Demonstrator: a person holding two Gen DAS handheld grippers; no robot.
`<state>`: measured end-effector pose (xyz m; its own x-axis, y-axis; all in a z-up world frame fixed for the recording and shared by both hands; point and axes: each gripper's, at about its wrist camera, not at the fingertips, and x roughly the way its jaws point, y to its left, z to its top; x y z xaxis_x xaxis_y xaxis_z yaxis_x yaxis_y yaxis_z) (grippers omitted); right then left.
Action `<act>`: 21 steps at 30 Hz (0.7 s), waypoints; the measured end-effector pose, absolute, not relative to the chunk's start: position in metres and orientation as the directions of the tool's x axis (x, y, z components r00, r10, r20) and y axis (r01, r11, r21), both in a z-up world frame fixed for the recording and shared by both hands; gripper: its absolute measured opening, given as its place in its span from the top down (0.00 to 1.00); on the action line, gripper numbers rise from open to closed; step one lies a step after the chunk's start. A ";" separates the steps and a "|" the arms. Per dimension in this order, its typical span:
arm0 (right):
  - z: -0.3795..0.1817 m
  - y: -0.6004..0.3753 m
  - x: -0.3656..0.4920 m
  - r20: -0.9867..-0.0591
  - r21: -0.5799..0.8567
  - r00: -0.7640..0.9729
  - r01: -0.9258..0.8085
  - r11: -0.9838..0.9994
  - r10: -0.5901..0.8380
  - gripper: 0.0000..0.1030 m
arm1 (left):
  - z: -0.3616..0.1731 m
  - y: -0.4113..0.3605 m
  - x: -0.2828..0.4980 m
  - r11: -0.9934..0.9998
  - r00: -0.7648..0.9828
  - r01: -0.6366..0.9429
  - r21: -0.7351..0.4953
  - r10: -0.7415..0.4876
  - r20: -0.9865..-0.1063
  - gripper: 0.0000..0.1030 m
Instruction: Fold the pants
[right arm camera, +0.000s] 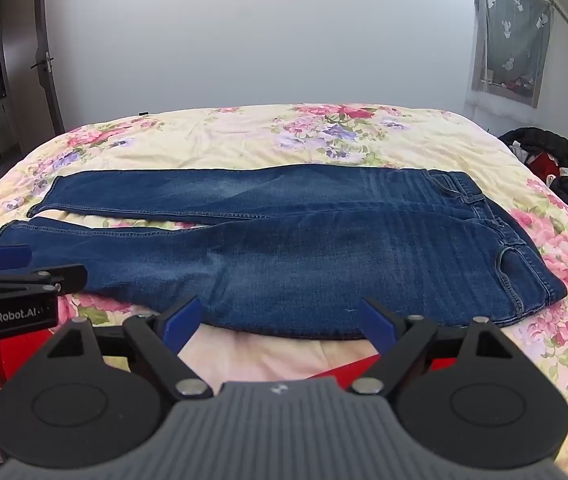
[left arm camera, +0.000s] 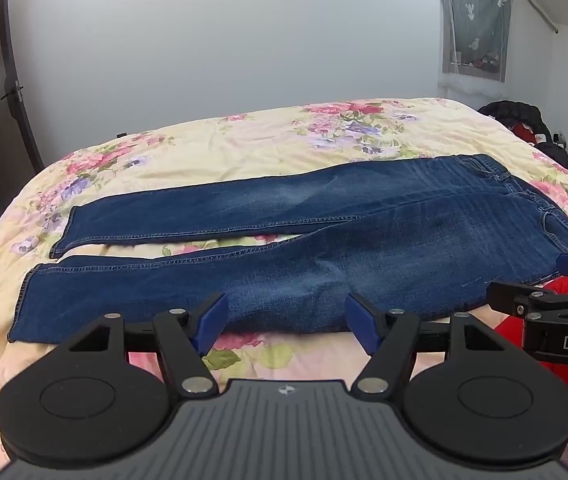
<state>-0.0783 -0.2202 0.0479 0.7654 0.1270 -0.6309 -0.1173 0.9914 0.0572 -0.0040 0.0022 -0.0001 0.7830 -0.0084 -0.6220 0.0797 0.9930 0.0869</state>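
- Left gripper (left arm camera: 286, 322): jaws spread wide, nothing between them, poised over the bed's near edge just short of the jeans (left arm camera: 324, 240). Risk: closing too shallow would pinch only the top layer of the near leg, so the fold drags unevenly.
- Right gripper (right arm camera: 280, 326): likewise released and empty, at the same near edge, toward the seat of the jeans. Risk: if the two hands lift at different rates, the denim could twist.
- Jeans: laid flat across the middle of the bed (right arm camera: 244, 136), waistband toward the right edge, cuffs toward the left, legs slightly apart with quilt showing between. Risk: folding the near leg over the far one may leave seams misaligned because the legs diverge.
- Quilt: soft and wrinkled; a deep grab might catch it with the denim.
- Far side: the bare quilt there seems to pose no hazard.
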 end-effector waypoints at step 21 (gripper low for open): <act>0.047 -0.221 -0.082 -0.625 0.056 0.770 -0.115 0.992 0.125 0.20 | 0.002 -0.001 -0.006 0.993 0.785 0.082 0.085 -0.011 -0.620 0.23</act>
<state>-0.0822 -0.2205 0.0470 0.7705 0.1249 -0.6251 -0.1150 0.9918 0.0564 -0.0061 -0.0005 0.0023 0.7849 -0.0114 -0.6195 0.0815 0.9930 0.0850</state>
